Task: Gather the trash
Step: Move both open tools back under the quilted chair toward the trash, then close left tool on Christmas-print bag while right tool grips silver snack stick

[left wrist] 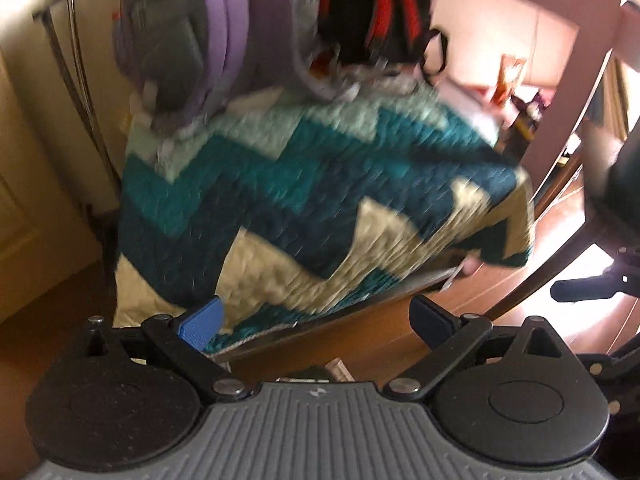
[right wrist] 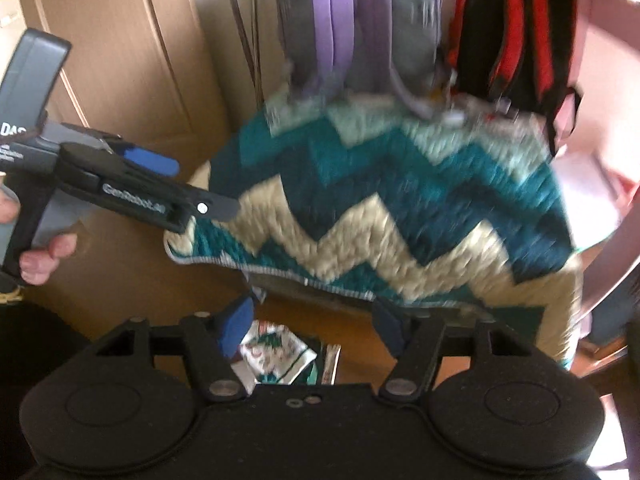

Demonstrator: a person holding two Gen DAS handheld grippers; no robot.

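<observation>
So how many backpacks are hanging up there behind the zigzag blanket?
2. A grey and purple backpack hangs on the left, and a black and red backpack hangs to its right, both above the blanket. Others may be hidden beyond the frame.

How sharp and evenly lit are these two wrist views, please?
Left wrist view: chevron blanket smeared by motion blur, bright glare washing out the right edge, fisheye bending the doorframe. Right wrist view: blanket and hanging backpacks equally blurred, lighting softer; only the right hand-held gripper looks crisp.
</observation>
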